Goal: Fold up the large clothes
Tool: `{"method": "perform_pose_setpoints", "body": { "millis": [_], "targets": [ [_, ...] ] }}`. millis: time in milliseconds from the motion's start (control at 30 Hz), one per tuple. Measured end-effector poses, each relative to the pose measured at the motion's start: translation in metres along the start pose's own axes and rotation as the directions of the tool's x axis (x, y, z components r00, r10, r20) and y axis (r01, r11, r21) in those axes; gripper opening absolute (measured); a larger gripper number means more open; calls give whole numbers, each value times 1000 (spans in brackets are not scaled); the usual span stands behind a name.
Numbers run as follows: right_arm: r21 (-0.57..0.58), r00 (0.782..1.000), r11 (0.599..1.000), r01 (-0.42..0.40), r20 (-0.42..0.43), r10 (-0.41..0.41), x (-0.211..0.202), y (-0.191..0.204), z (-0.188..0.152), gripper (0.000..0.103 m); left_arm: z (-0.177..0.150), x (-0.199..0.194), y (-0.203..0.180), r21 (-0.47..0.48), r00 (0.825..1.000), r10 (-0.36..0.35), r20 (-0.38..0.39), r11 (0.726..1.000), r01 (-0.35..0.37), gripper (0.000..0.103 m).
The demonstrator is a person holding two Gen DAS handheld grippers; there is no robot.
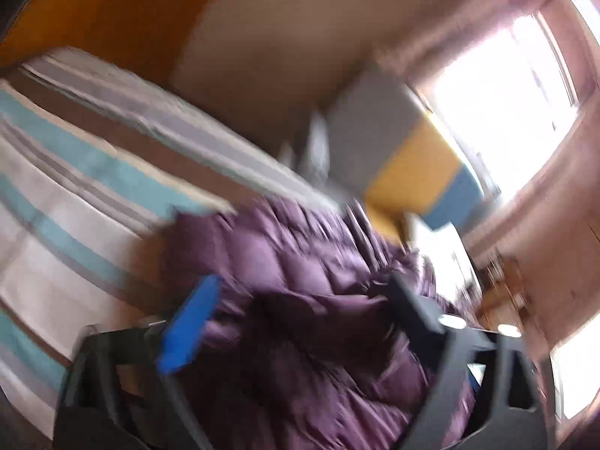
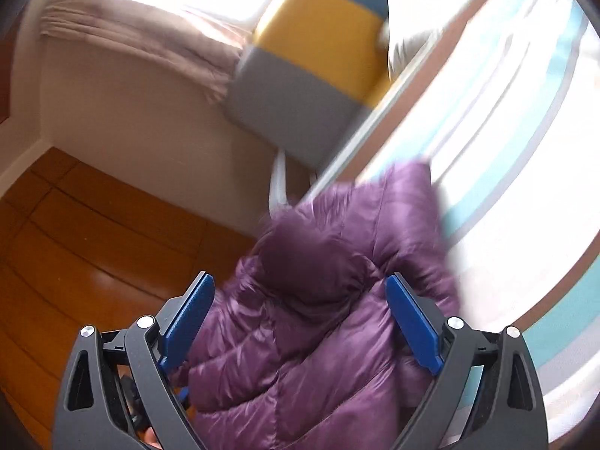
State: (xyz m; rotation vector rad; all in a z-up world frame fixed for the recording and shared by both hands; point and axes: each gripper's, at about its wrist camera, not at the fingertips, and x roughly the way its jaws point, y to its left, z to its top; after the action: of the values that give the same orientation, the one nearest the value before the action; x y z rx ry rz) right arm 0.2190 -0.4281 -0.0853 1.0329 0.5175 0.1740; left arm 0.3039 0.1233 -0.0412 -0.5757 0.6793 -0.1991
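A purple quilted puffer jacket (image 1: 300, 240) lies crumpled on a bed with a striped cover (image 1: 63, 195), near the bed's edge. In the blurred left wrist view my left gripper (image 1: 303, 281) stands wide open over the jacket, its blue pad (image 1: 191, 326) at the garment's left side; I see no pad pressing on the fabric. In the right wrist view the jacket (image 2: 318, 337) bulges up between the spread fingers of my right gripper (image 2: 299, 280), which is open, with both blue pads (image 2: 412, 326) clear of the cloth. The jacket's lower part is hidden behind the gripper bodies.
The wooden floor (image 2: 75, 243) runs beside the bed on the left of the right wrist view. A grey, yellow and blue padded block (image 2: 311, 67) stands at the bed's far end, with a white pillow (image 2: 420, 7) beside it. A bright window (image 1: 498, 105) and a beige curtain (image 2: 142, 41) lie beyond.
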Motion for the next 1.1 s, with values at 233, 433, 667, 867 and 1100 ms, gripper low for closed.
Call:
{"method": "perform_pose_setpoints", "body": {
  "millis": [233, 433, 667, 867, 1100],
  "targets": [
    [-170, 976, 966, 197, -55, -209, -19, -1, -12, 94, -20, -5, 15, 125, 998, 55, -30, 991, -51, 101],
    [-175, 960, 959, 222, -136, -246, 6, -16, -23, 95, -40, 24, 26, 154, 981, 79, -178, 987, -51, 101],
    [-283, 937, 929, 238, -184, -296, 31, -7, -31, 59, -53, 48, 24, 183, 961, 106, -256, 981, -59, 85],
    [-287, 949, 940, 183, -199, -245, 20, -9, -41, 38, -66, 38, 16, 217, 959, 54, -279, 976, 8, 50],
    [-282, 957, 947, 154, -198, -214, 12, -10, -42, 28, -70, 28, 11, 212, 960, 30, -279, 977, 31, 36]
  ]
}}
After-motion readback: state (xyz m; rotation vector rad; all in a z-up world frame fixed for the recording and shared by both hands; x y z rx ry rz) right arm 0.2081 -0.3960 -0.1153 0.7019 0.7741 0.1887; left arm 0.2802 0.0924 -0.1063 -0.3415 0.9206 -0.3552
